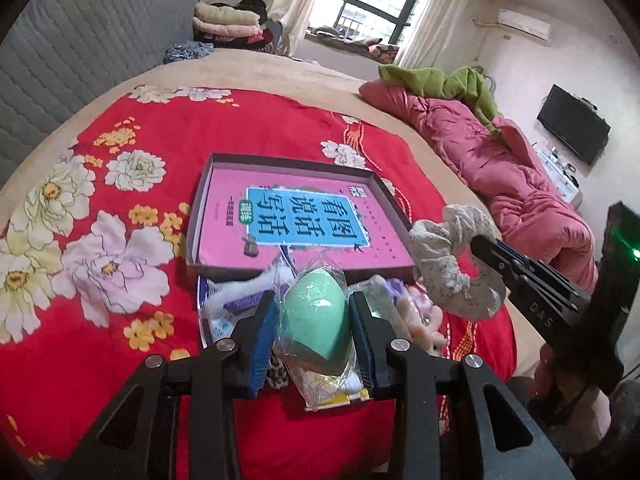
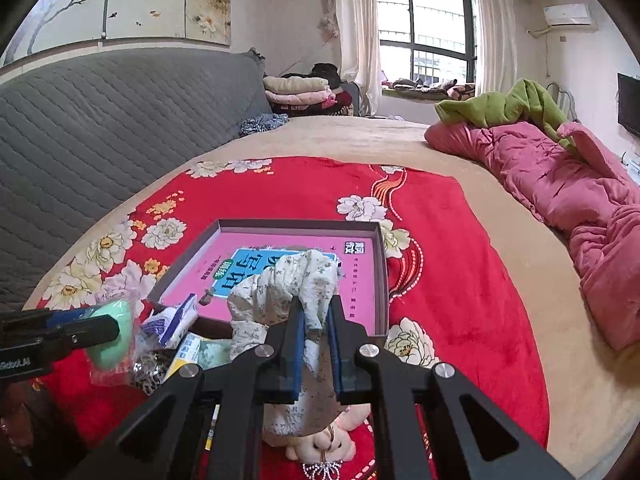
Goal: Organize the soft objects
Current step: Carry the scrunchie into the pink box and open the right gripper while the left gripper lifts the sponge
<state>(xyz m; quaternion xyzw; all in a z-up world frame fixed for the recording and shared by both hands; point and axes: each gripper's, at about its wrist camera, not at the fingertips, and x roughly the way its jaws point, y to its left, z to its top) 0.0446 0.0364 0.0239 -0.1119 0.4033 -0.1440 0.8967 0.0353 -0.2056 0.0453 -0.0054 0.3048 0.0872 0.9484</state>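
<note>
My left gripper (image 1: 314,300) is shut on a mint-green sponge (image 1: 316,320) in a clear wrapper, held above the red floral blanket (image 1: 248,140). It shows again at the left of the right wrist view as the green sponge (image 2: 114,338). My right gripper (image 2: 317,308) is shut on a pale floral scrunchie (image 2: 288,284), seen in the left wrist view as a ring of cloth, the scrunchie (image 1: 452,256). A shallow box (image 1: 200,216) with a pink book (image 1: 304,220) inside lies just beyond both grippers.
A heap of small items lies under the grippers: a small plush toy (image 2: 320,440), white packets (image 2: 176,320) and a purple comb (image 1: 240,300). A pink quilt (image 2: 560,184) and green cloth (image 2: 512,104) lie on the right, a grey padded headboard (image 2: 100,120) on the left.
</note>
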